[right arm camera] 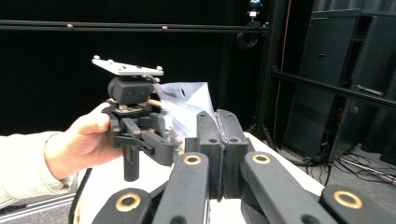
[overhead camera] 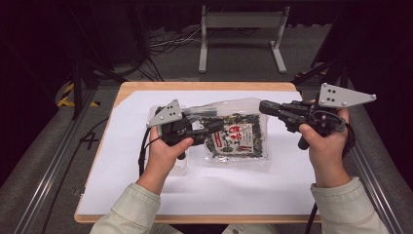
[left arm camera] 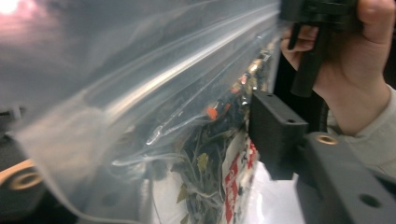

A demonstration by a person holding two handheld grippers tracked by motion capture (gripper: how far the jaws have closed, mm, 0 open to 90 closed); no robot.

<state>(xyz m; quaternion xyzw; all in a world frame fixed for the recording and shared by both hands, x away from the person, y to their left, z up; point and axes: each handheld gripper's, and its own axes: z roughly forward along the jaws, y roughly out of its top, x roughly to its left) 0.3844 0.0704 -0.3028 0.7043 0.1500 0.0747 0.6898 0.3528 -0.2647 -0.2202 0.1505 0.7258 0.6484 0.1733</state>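
A clear zip bag (overhead camera: 229,108) holding a printed snack packet (overhead camera: 237,139) lies on the white sheet (overhead camera: 204,190), its top edge lifted. My left gripper (overhead camera: 216,126) is at the bag's left side. In the left gripper view it (left arm camera: 144,158) stands open with the bag's film (left arm camera: 140,70) stretched between the jaws, and the packet (left arm camera: 233,172) shows below. My right gripper (overhead camera: 263,106) is at the bag's upper right corner. In the right gripper view its jaws (right arm camera: 219,119) are pressed together where the bag (right arm camera: 187,98) meets their tips, with the left gripper (right arm camera: 159,147) beyond.
The white sheet covers a wooden table (overhead camera: 204,87) whose edges show at the back and front. A grey metal stand (overhead camera: 241,29) and cables (overhead camera: 170,41) are on the floor behind. Metal rails (overhead camera: 48,175) run along both sides.
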